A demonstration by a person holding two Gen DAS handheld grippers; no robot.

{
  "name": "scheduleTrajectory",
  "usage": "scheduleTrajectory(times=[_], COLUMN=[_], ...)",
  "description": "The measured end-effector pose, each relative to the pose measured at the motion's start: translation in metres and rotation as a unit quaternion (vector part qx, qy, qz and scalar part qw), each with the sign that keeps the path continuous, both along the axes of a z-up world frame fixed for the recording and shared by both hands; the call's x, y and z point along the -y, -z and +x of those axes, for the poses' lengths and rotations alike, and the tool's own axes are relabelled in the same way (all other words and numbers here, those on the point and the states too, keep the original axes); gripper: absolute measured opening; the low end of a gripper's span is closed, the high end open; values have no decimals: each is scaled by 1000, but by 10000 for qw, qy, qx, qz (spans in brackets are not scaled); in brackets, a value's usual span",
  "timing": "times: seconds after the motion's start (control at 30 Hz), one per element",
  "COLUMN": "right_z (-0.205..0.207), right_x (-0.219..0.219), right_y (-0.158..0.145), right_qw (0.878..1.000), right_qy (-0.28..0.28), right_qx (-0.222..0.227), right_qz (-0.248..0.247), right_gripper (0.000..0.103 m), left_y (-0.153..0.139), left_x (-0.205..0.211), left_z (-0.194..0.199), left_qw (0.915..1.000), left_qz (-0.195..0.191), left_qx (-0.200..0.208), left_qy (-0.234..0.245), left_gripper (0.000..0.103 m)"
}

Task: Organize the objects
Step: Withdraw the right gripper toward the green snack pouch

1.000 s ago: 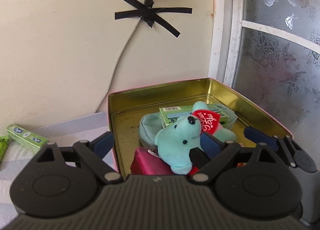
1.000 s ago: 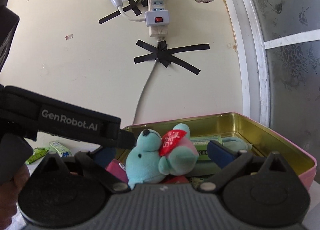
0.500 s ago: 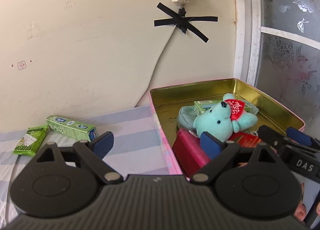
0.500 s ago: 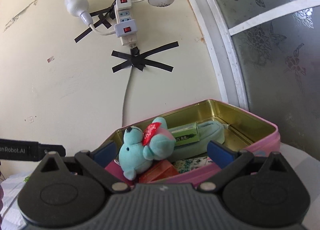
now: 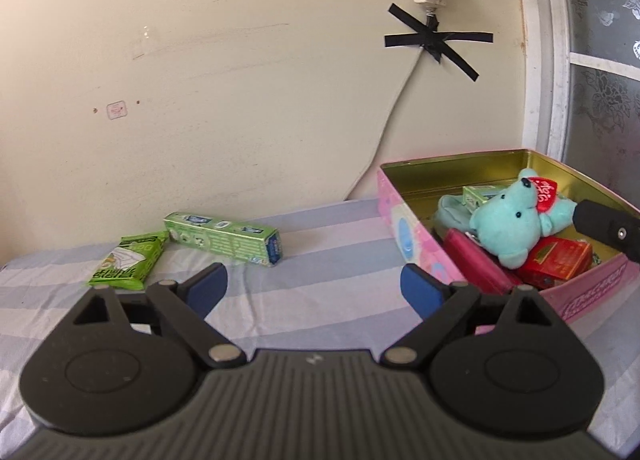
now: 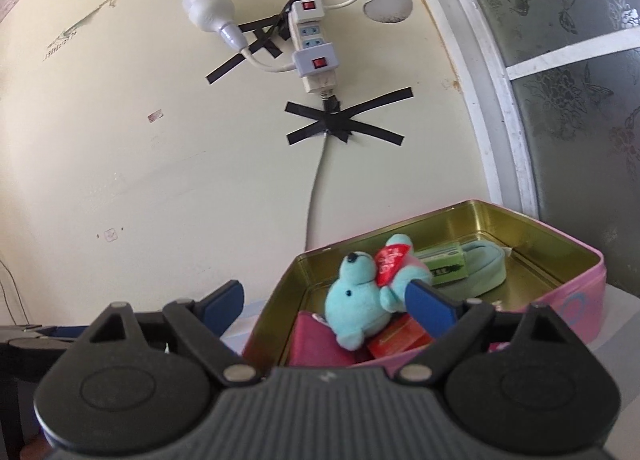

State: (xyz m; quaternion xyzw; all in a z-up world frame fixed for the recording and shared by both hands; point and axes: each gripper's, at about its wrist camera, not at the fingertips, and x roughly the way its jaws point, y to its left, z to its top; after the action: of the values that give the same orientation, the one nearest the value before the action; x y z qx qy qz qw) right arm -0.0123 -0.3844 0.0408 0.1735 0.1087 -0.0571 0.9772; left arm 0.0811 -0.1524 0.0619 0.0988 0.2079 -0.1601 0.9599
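A pink tin (image 5: 404, 227) with a gold inside stands on the striped sheet at the right. In it lie a teal plush bear (image 5: 508, 219) with a red heart, a red box (image 5: 556, 260), a magenta pouch (image 5: 476, 260) and a green box. My left gripper (image 5: 314, 288) is open over bare sheet, left of the tin. Ahead of it lie a green toothpaste box (image 5: 224, 238) and a green packet (image 5: 128, 260). My right gripper (image 6: 324, 300) hovers at the tin's (image 6: 576, 300) near left corner. Its jaws are closing with nothing gripped; the bear (image 6: 356, 300) lies beyond them.
A cream wall stands right behind the sheet, with a power strip (image 6: 314, 51) and cable taped to it. A frosted window (image 6: 580, 99) borders the tin on the right. One right-gripper finger (image 5: 604, 227) reaches over the tin's right side.
My left gripper swung left, away from the tin, bringing the green box and packet into view. My right gripper drew back and up from the bear, rolled, and its jaws narrowed slightly.
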Motion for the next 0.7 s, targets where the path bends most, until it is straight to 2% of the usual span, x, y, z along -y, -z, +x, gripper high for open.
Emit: scheduleTrajectory(times=[0.33, 0.5, 0.7], right_z=[24, 38, 58], right_x=[-74, -102, -131], right_y=[-7, -4, 4], right_qw=[9951, 9916, 9853], right_qy=[-771, -1025, -1381], right_qx=[-185, -354, -647], right_qz=[-584, -701, -769], right_gripper=[87, 87, 87], left_y=[13, 20, 31], left_x=[-59, -89, -124], left_z=[21, 34, 51], left_qw=[9981, 9958, 9921], left_qz=[-147, -177, -38], left_qx=[-151, -213, -253], left_qy=[-575, -869, -1227], left_gripper=[95, 95, 95])
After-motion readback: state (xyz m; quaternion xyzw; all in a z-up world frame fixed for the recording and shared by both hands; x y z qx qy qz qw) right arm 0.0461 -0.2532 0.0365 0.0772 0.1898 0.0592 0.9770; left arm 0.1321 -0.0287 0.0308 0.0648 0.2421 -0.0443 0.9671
